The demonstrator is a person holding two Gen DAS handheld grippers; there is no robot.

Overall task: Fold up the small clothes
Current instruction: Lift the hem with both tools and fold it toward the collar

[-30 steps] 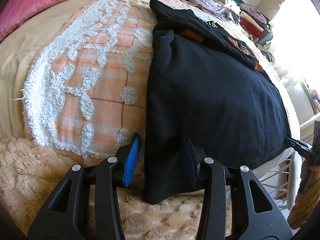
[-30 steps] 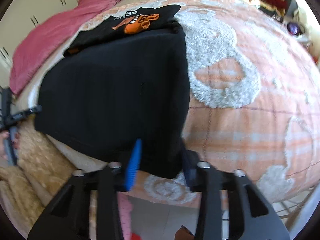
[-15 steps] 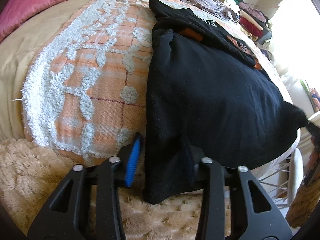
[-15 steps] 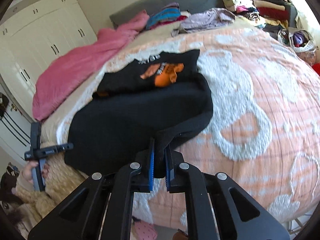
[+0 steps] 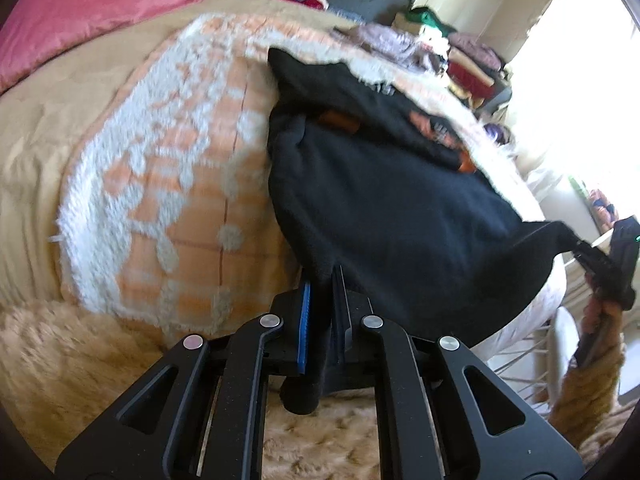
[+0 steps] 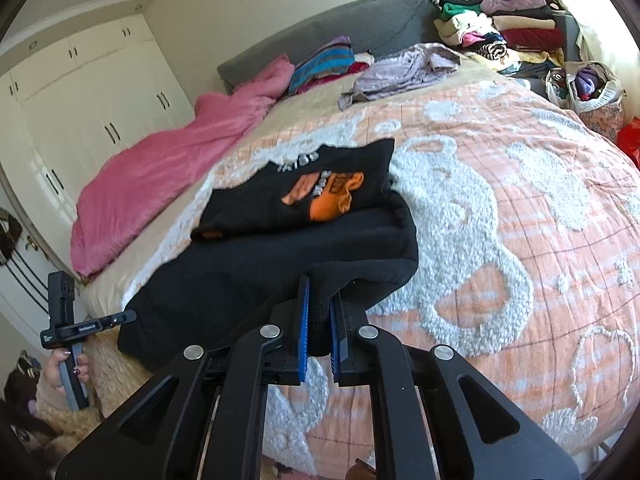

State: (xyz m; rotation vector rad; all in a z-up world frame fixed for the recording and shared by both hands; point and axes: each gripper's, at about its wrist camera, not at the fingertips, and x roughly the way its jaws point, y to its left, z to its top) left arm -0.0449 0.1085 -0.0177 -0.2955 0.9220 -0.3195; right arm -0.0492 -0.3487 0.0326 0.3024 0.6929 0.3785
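A black garment (image 5: 380, 208) with an orange print (image 6: 324, 196) lies on the bed, its near half folded over so the plain black back shows. My left gripper (image 5: 322, 280) has its jaws closing on the garment's near left corner, and the pads press the cloth, which hangs out below them. My right gripper (image 6: 320, 292) is shut on the near right corner, lifted a little off the bedspread. Each gripper shows in the other's view: the right gripper (image 5: 588, 252) pulls its corner into a point, and the left gripper (image 6: 128, 315) is held by a hand at the bed's edge.
An orange and white tufted bedspread (image 6: 500, 208) covers the bed. A pink blanket (image 6: 160, 168) lies along the far side. A lavender garment (image 6: 404, 68) and stacked clothes (image 6: 500, 32) sit near the grey headboard. A fluffy beige throw (image 5: 60, 352) hangs at the near edge.
Both grippers stood open around the garment's near corners. The right one shut first and rose, then the left one shut on its corner and lifted, pulling the hem up.
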